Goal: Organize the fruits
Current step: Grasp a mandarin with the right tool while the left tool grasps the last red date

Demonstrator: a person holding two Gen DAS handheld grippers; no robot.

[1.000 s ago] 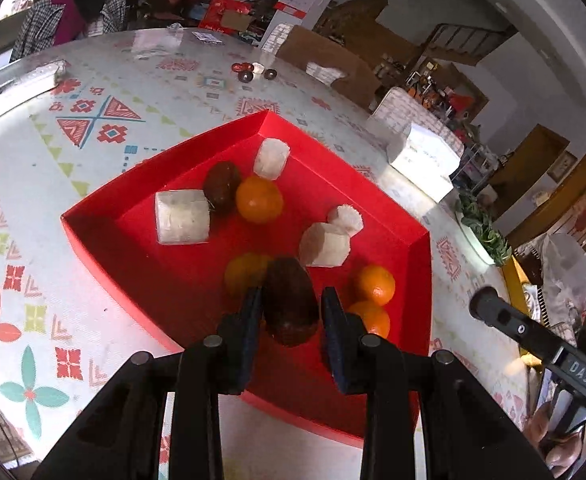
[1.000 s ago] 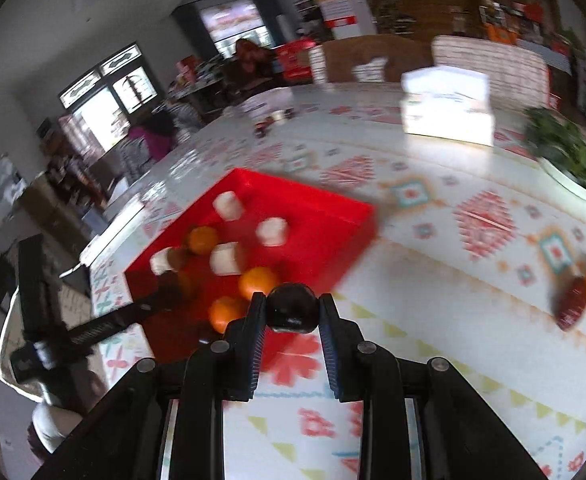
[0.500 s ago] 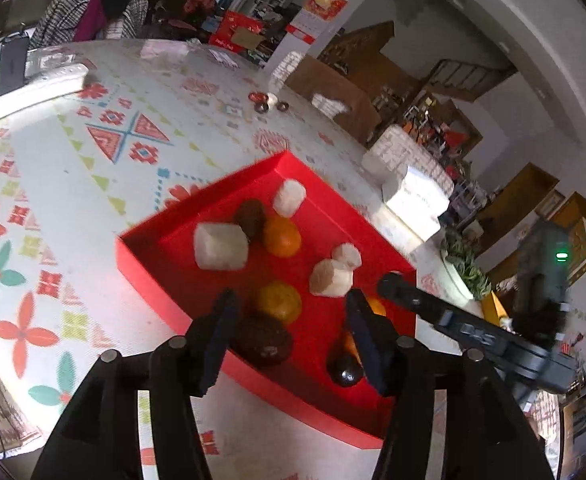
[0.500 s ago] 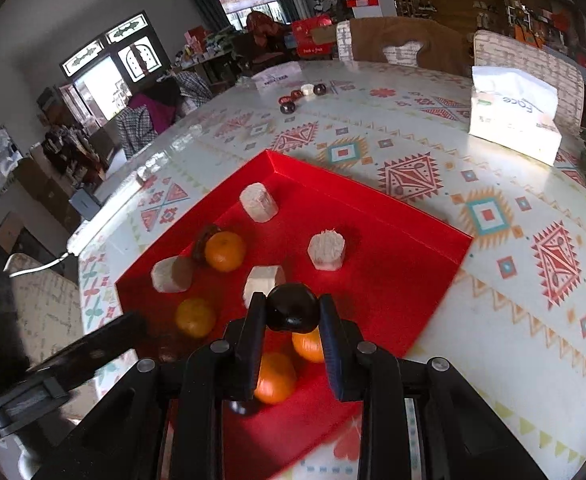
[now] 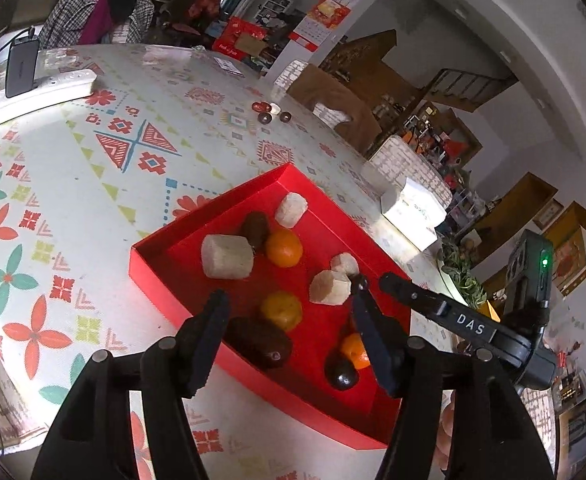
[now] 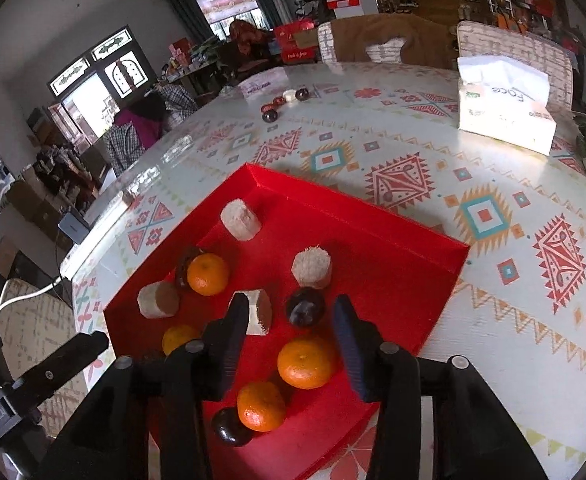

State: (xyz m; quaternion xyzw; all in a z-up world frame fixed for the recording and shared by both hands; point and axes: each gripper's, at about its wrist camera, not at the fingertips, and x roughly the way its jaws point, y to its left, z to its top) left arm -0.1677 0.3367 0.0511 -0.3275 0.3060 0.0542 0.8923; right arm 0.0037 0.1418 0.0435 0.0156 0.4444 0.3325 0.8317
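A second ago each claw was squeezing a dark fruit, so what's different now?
Both let go. The left gripper has just been opening; its brown fruit now lies at the near edge of the red tray. The right gripper swung in over the tray and has just been opening too; its dark plum rests on the tray floor between the jaws, untouched. The oranges and pale chunks stayed put.

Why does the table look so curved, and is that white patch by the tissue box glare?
Both wrist views use fisheye lenses, so the flat patterned tablecloth bulges and dark corners frame each picture. In the right wrist view the white tissue box is washed out, and window light glares on the table's left edge. In the left wrist view the shallow red cardboard tray stays sharp and evenly lit.
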